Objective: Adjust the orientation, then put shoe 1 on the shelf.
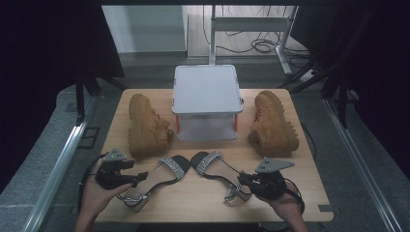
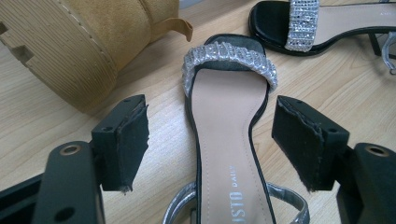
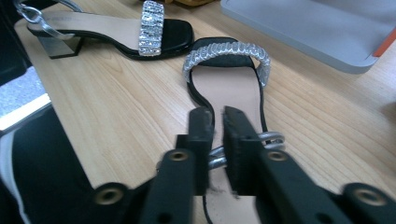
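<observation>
Two black sandals with glittery toe bands lie at the table's front. My left gripper (image 1: pixel 140 176) is open at the heel end of the left sandal (image 1: pixel 162 176). In the left gripper view that sandal (image 2: pixel 229 154) runs between the wide-apart jaws of my left gripper (image 2: pixel 212 102), and neither pad touches it. My right gripper (image 1: pixel 240 178) sits at the heel of the right sandal (image 1: pixel 212 166). Seen from the right gripper view, my right gripper (image 3: pixel 218 114) has its jaws a narrow gap apart. The silver ankle strap (image 3: pixel 273 138) of that sandal (image 3: pixel 229 88) crosses the gap.
A tan boot (image 1: pixel 145 125) lies left of a white stand (image 1: pixel 207 89), and another tan boot (image 1: pixel 273 123) lies to its right. The wooden table (image 1: pixel 193 198) ends just in front of the person's hands. Metal rails run along both sides.
</observation>
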Motion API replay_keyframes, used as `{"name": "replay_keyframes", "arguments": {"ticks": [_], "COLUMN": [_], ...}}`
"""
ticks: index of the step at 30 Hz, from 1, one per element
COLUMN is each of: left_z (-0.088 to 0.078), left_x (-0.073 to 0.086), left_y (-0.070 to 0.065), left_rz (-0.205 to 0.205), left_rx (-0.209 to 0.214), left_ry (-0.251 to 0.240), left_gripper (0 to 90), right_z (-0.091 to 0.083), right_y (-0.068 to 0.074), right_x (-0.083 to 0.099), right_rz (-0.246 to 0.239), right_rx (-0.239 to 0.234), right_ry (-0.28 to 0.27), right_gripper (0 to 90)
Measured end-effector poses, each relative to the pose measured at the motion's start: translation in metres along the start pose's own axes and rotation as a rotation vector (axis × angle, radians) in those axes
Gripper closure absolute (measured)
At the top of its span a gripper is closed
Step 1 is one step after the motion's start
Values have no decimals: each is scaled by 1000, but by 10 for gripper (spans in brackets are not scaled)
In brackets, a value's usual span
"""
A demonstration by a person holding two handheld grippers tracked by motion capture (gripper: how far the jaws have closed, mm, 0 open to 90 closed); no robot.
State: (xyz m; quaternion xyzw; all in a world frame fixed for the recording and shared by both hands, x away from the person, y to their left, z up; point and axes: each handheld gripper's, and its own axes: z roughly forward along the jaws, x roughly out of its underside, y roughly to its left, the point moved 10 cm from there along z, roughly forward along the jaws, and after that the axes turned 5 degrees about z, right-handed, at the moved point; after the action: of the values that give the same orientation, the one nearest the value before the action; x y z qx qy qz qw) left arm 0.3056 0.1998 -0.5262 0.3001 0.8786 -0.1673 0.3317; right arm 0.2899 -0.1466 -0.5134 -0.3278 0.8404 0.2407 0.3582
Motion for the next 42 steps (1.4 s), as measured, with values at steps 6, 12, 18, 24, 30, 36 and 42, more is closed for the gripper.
{"name": "replay_keyframes", "arguments": {"ticks": [6, 12, 18, 24, 30, 36, 42], "left_z": [2, 9, 14, 18, 28, 36, 41], "left_x": [-5, -8, -3, 7, 17, 18, 20], "left_y": [-3, -8, -10, -9, -12, -18, -23], "left_rz": [24, 58, 72, 64, 74, 95, 104], "left_rx": [1, 5, 7, 2, 10, 16, 21], "left_ry": [16, 45, 102, 156, 218, 254, 272], "left_gripper": [277, 277, 275, 267, 262, 253, 252], "right_z": [7, 22, 33, 39, 48, 50, 50], "right_y": [-8, -27, -32, -38, -43, -42, -43], "right_x": [-4, -15, -22, -20, -17, -16, -15], "right_rz": [9, 41, 18, 27, 32, 26, 36], "right_rx": [20, 44, 59, 72, 74, 81, 83], "right_ry": [3, 32, 94, 127, 169, 180, 175], "right_gripper": [531, 414, 354, 325, 319, 306, 306]}}
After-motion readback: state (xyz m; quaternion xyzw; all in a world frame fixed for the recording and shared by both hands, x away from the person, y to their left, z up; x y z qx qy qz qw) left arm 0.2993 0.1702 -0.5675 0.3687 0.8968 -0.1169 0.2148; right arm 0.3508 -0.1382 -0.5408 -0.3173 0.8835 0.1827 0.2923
